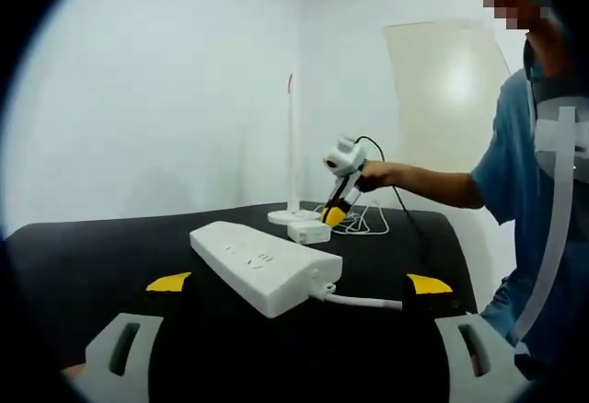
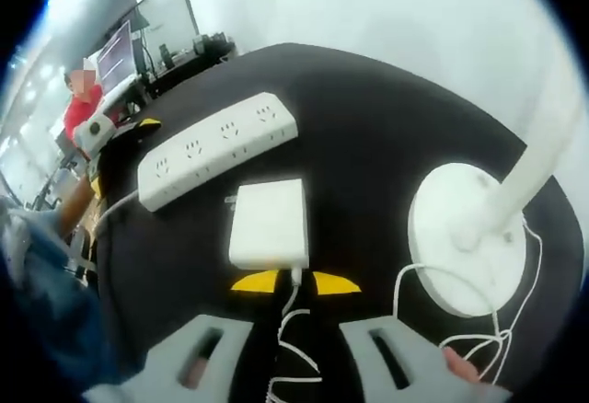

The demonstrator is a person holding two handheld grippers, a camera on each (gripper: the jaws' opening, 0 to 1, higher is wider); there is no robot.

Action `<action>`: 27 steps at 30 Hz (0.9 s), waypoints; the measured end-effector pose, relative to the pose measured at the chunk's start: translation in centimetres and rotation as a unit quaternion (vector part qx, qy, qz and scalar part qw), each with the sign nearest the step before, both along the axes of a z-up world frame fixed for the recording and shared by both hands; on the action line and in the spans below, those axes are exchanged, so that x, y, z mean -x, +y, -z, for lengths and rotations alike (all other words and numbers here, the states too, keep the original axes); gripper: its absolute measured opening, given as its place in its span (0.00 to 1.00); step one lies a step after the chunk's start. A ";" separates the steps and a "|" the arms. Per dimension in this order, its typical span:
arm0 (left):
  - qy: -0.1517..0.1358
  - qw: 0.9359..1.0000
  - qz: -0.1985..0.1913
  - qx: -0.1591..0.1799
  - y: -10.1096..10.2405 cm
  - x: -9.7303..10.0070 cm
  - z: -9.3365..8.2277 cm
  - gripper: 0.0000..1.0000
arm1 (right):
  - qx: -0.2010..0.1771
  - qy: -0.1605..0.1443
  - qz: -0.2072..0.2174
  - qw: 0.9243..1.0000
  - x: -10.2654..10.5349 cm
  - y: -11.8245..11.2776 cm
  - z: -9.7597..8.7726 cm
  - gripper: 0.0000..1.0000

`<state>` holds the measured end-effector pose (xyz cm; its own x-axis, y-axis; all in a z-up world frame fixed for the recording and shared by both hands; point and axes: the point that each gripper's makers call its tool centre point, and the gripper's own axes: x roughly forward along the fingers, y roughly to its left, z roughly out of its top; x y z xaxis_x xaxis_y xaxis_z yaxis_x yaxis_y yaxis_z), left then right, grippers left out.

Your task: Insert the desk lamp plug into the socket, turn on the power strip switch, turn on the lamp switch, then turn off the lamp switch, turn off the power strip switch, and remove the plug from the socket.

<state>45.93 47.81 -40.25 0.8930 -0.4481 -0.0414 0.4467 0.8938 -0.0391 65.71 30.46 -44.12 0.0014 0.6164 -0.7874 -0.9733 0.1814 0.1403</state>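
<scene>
A white power strip [image 1: 267, 265] [image 2: 221, 145] lies on the black table [image 1: 83, 265] [image 2: 368, 109]. Behind it stands the white desk lamp, with its round base [image 1: 293, 216] [image 2: 465, 237] and thin pole [image 1: 294, 136]. The lamp's square white plug [image 1: 309, 231] [image 2: 269, 224] lies flat between strip and base, outside the sockets. My right gripper [image 2: 294, 282] [image 1: 336, 210] is at the plug's rear. Its jaws stand almost together on the thin white cord [image 2: 293, 306] where it leaves the plug. My left gripper [image 1: 299, 283] is open wide, just short of the strip's near end.
The strip's own cable [image 1: 363, 302] runs off to the right. Loose lamp cord [image 2: 502, 329] [image 1: 363, 224] coils beside the base. A person in a blue shirt [image 1: 538, 173] stands at the table's right edge. White walls lie behind, and desks with monitors [image 2: 120, 49] stand farther off.
</scene>
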 end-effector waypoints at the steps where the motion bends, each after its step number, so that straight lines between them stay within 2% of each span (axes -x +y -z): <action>1: 0.000 1.000 0.000 0.000 0.0 0.0 0.0 0.88 | 0.006 -0.001 -0.002 1.000 0.2 0.1 0.1 0.11; 4: 0.000 1.000 -0.001 -0.001 0.0 0.0 0.0 0.88 | 0.020 -0.013 -0.003 1.000 0.2 0.1 0.4 0.09; 9: 0.000 1.000 0.000 -0.002 0.1 0.0 0.0 0.88 | 0.020 -0.034 -0.004 0.999 0.5 0.1 0.3 0.07; 13: -0.001 1.000 0.000 -0.001 0.0 0.0 0.0 0.88 | 0.014 -0.088 -0.015 0.996 0.2 0.1 0.1 0.07; 16: -0.003 1.000 0.001 0.000 0.0 0.0 -0.1 0.88 | 0.008 -0.137 -0.027 0.990 0.2 0.2 -0.3 0.07; 17: -0.003 1.000 0.001 0.001 0.0 0.0 -0.1 0.88 | 0.004 -0.161 -0.042 0.986 -0.2 0.4 -0.6 0.07; 18: -0.002 1.000 0.001 0.001 0.0 0.0 -0.1 0.88 | -0.002 -0.175 -0.038 0.984 -0.3 0.4 -0.8 0.07; 24: -0.004 1.000 0.000 -0.003 -0.1 0.1 -0.1 0.88 | -0.023 -0.234 -0.058 0.970 0.7 0.7 -1.7 0.07; 27: -0.005 1.000 -0.002 -0.002 -0.1 0.1 -0.1 0.88 | -0.020 -0.273 -0.069 0.959 0.6 0.8 -2.1 0.07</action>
